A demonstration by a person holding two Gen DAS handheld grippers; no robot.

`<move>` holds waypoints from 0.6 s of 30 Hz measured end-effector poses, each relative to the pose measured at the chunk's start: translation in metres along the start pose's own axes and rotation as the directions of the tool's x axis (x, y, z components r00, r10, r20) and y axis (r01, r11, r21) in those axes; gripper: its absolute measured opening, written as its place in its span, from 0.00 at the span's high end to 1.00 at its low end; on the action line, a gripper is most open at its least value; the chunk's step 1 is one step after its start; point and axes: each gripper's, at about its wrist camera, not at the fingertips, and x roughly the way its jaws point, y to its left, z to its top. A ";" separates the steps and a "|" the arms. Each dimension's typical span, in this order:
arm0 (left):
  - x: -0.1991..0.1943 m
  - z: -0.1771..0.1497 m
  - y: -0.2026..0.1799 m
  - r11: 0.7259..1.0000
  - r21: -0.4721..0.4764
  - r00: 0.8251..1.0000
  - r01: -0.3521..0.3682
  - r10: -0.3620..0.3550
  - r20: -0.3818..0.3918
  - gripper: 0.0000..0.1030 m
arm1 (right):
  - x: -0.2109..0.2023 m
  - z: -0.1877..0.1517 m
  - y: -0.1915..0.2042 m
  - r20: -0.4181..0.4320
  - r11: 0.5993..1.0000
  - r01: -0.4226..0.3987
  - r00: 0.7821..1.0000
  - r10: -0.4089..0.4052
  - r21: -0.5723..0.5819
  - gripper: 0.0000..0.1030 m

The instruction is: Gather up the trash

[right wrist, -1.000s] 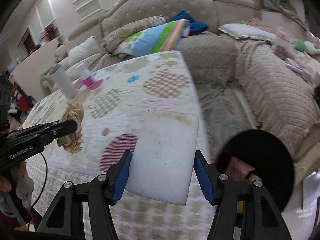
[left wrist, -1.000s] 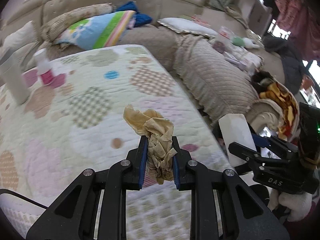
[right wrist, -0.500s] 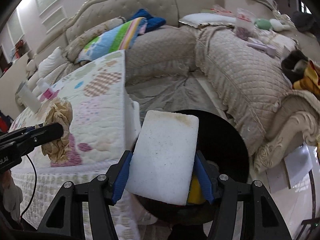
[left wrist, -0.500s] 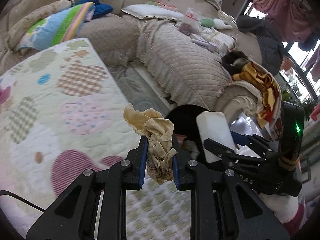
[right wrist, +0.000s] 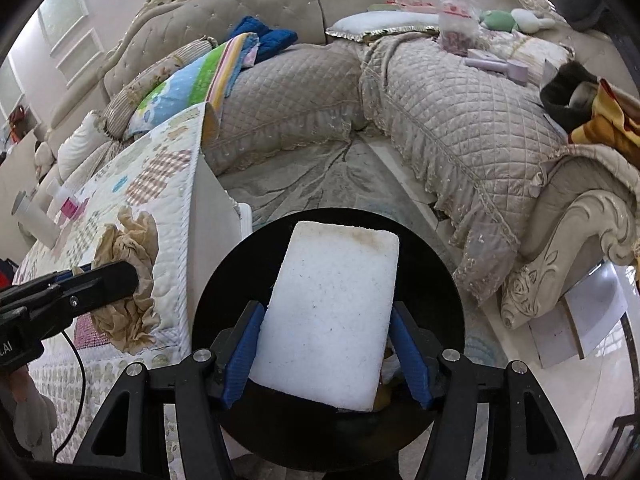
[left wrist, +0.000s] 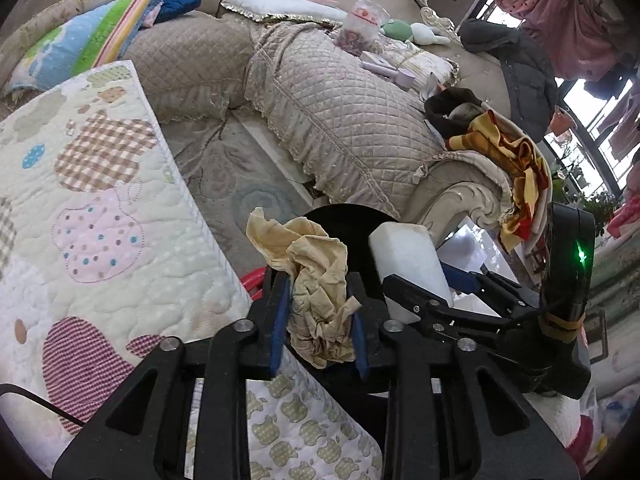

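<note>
My left gripper (left wrist: 318,320) is shut on a crumpled yellow-beige paper wad (left wrist: 316,280), held at the right edge of the quilted table, just left of the black round trash bin (left wrist: 344,224). My right gripper (right wrist: 328,344) is shut on a white foam block (right wrist: 332,312) and holds it directly above the open black trash bin (right wrist: 432,264). The foam block also shows in the left wrist view (left wrist: 408,260), and the paper wad in the right wrist view (right wrist: 128,280). Some yellowish trash lies in the bin, mostly hidden by the block.
The table carries a pastel patterned quilt (left wrist: 92,216). A beige quilted corner sofa (right wrist: 460,120) wraps around behind, with pillows, a striped blanket (right wrist: 192,84) and clutter. A carpeted floor strip (right wrist: 320,176) lies between table and sofa. Bottles (right wrist: 32,216) stand at the table's far left.
Both grippers swung right, off the table toward the bin. The foam block now hangs centred over the bin's opening; the paper wad has reached the table's edge beside it. Both grips unchanged.
</note>
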 end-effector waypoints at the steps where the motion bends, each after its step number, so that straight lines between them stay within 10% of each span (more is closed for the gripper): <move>1: 0.000 0.000 0.000 1.000 -0.001 1.000 0.002 -0.002 0.002 0.63 | 0.001 0.001 -0.001 0.001 1.000 -0.004 1.000 0.004 0.005 0.35; 5: -0.003 0.000 0.002 1.000 -0.015 1.000 -0.002 0.002 0.029 0.42 | 0.000 0.000 -0.005 0.007 1.000 -0.012 1.000 0.012 0.027 0.25; 18: -0.069 -0.019 -0.002 0.992 -0.002 0.975 -0.123 0.121 0.185 0.42 | -0.063 -0.013 0.028 0.210 0.996 0.086 0.974 -0.085 0.001 0.25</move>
